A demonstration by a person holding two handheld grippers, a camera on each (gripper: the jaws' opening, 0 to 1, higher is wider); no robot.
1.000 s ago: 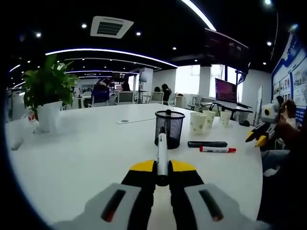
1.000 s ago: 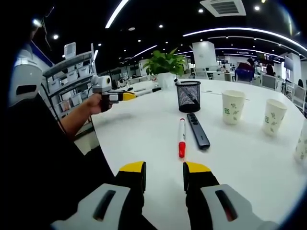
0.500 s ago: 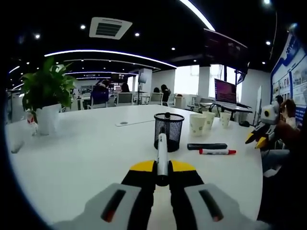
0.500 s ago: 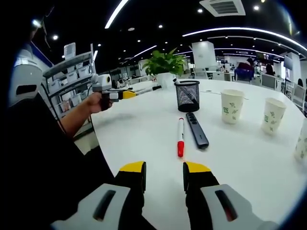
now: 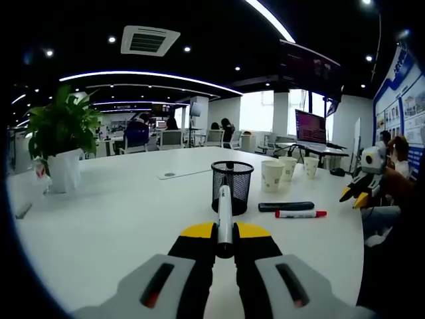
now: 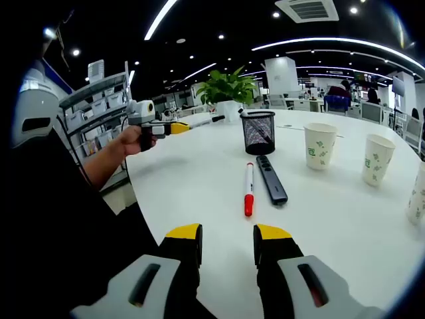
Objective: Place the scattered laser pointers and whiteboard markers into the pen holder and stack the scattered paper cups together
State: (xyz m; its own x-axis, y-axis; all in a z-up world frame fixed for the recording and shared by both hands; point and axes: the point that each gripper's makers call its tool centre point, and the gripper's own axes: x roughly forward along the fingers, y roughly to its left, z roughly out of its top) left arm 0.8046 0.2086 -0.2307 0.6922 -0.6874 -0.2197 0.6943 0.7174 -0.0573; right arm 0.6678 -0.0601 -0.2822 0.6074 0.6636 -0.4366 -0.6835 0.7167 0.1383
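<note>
Jaws of the left gripper (image 5: 224, 234) clamp a white marker (image 5: 224, 212) pointing at 12 o'clock toward the mesh pen holder (image 5: 232, 187). Right gripper (image 6: 227, 240) hangs wide apart; its view shows the red-capped marker (image 6: 248, 189) touching the laser pointer (image 6: 271, 179), paper cups (image 6: 320, 147) at 2 o'clock, and the holder's contents unclear.

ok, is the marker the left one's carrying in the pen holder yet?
Out. The left hand-held gripper is shut on the white marker, short of the mesh pen holder; the right gripper view shows its tip beside the rim.
</note>
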